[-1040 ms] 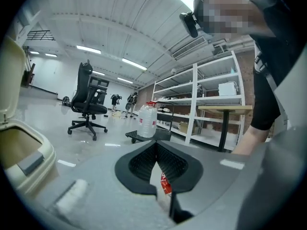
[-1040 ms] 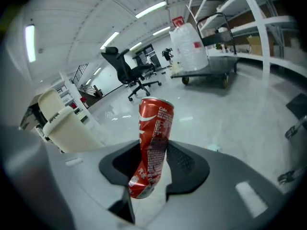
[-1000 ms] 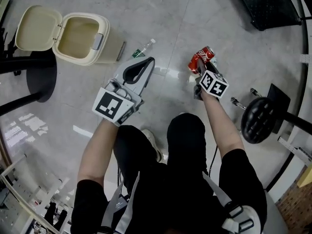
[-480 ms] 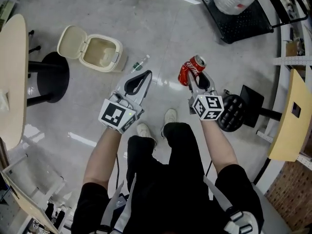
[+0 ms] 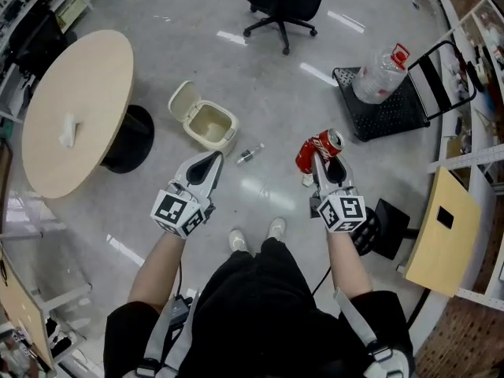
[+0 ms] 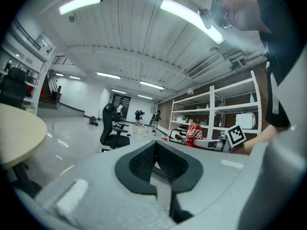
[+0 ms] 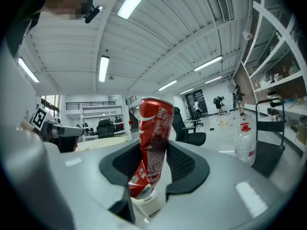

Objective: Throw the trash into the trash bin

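A crushed red soda can point(image 5: 318, 150) stands upright in my right gripper point(image 5: 320, 161), which is shut on it; in the right gripper view the can point(image 7: 152, 147) fills the gap between the black pads. My left gripper point(image 5: 207, 166) is held level beside it, jaws together with nothing in them point(image 6: 156, 150). The cream trash bin point(image 5: 211, 124) stands on the floor ahead of the left gripper, lid flipped open, far below both grippers. A small bottle point(image 5: 250, 154) lies on the floor between the bin and the can.
A round beige table point(image 5: 75, 109) stands left of the bin. A black office chair point(image 5: 282, 2) is farther back. A black cart point(image 5: 394, 105) carrying a large plastic bottle point(image 5: 380, 73) stands at right, with a black stool point(image 5: 378, 227) and shelving beside my right arm.
Both grippers have risen well above the floor as the person stood up, the can still gripped. The bin and bottle now look smaller and farther below.
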### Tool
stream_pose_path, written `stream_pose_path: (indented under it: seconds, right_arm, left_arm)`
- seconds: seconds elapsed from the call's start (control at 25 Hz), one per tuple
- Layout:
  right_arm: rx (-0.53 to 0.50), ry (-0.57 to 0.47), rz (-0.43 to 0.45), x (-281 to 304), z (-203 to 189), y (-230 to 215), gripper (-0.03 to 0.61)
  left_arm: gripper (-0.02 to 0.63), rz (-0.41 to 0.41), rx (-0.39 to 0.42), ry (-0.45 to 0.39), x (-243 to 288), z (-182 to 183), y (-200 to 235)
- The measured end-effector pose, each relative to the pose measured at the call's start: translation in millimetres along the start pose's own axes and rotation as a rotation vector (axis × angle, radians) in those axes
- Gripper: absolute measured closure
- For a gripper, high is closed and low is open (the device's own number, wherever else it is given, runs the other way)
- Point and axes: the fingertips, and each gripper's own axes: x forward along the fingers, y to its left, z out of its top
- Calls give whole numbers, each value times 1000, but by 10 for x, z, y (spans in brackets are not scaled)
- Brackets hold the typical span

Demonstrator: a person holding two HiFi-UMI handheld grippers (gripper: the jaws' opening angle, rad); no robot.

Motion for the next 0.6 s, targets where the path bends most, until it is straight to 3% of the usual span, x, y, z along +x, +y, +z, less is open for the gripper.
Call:
stream_pose_path:
  seconds: [0.32,0.6]
  right_arm:
    - [-66,-64,211,388,528,1064,416]
    - [-110,-68,383,1080,621,1566,416]
  left_arm:
    - [611,120,64,-135,-726,640,308]
    - [611,235,77,-157,-837,670,689]
